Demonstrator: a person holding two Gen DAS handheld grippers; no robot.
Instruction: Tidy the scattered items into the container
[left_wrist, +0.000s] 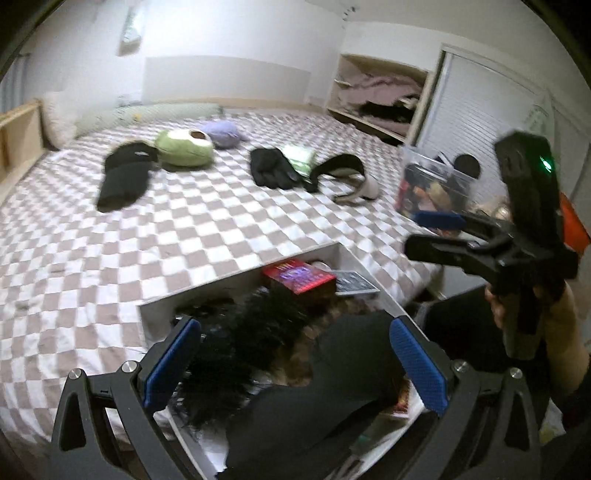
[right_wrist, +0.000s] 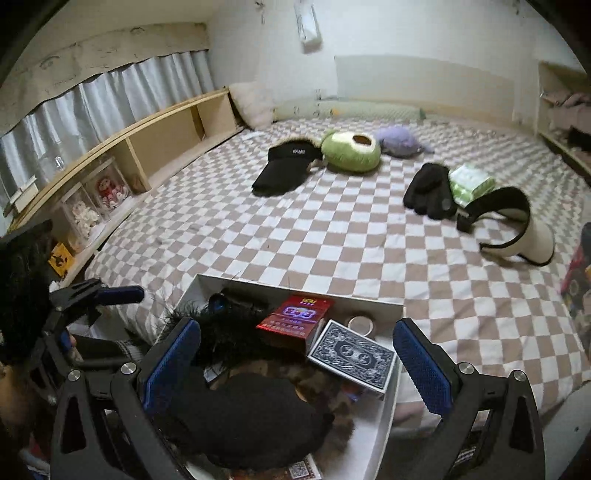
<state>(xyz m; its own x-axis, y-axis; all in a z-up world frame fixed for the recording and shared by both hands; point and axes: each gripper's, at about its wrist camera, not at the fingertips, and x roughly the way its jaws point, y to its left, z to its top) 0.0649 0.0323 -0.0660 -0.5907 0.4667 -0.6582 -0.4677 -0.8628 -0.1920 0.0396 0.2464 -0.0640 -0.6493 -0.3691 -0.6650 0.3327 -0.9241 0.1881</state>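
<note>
A brown-and-white checked bedspread (right_wrist: 332, 236) is covering the bed, setting off a black cap (right_wrist: 284, 170), a green plush (right_wrist: 351, 151), a lilac plush (right_wrist: 400, 138), black gloves (right_wrist: 428, 192), a pale green packet (right_wrist: 472, 182) and a cream visor (right_wrist: 517, 229) edged in black. In the white container (right_wrist: 391, 391), a red box (right_wrist: 295, 317) is lying beside a navy-patterned card deck (right_wrist: 351, 358). Blue pads are lining both grippers' black fingers (right_wrist: 170, 365).

A black garment (right_wrist: 247, 417) and dark feathery fluff (right_wrist: 225, 332) hide most of the white container (right_wrist: 295, 286)'s contents, its near end is cut off, and the clear box (left_wrist: 432, 184) is blurred.
</note>
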